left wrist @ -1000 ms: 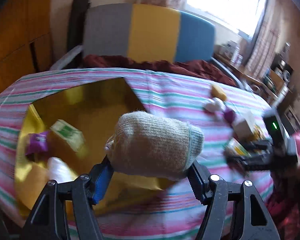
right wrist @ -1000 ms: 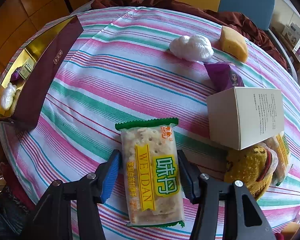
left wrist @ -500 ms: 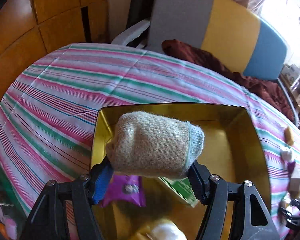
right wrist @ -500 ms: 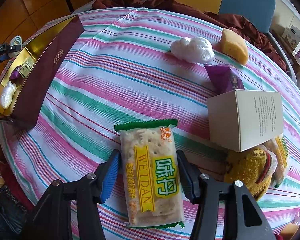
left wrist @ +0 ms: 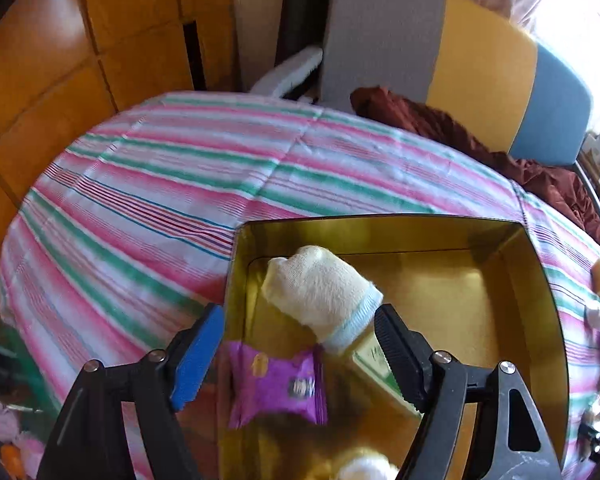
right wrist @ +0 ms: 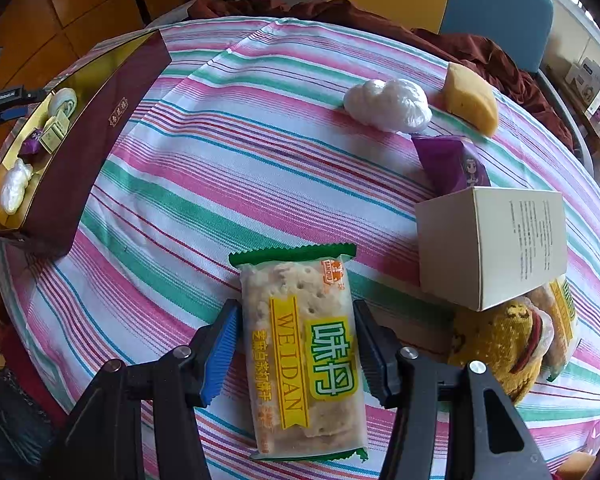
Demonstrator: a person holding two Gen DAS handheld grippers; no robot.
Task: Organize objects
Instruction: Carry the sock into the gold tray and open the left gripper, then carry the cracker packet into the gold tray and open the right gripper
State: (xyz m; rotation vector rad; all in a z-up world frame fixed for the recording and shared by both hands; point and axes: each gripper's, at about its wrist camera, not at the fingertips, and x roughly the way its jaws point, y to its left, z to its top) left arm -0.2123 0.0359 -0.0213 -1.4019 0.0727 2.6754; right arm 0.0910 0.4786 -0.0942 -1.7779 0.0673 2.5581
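Observation:
My left gripper [left wrist: 300,354] is open above the gold box [left wrist: 540,280]. The rolled beige sock [left wrist: 320,292] lies loose inside the box, apart from both fingers, beside a purple packet [left wrist: 276,388] and a green-and-white packet [left wrist: 376,364]. My right gripper [right wrist: 294,354] is shut on the WEIDAN cracker packet [right wrist: 300,352] and holds it over the striped tablecloth [right wrist: 220,160]. The box also shows in the right wrist view [right wrist: 84,148], at the left, with the sock [right wrist: 62,100] in it.
On the cloth at the right lie a white bag [right wrist: 388,106], a yellow sponge piece [right wrist: 470,98], a purple packet [right wrist: 452,164], a white carton [right wrist: 496,244] and a burger-shaped toy [right wrist: 496,344]. A chair with dark red cloth [left wrist: 460,128] stands behind the table.
My left gripper swung over the gold box, then opened and let go of the sock, which now lies in the box. The right gripper has held still with the cracker packet.

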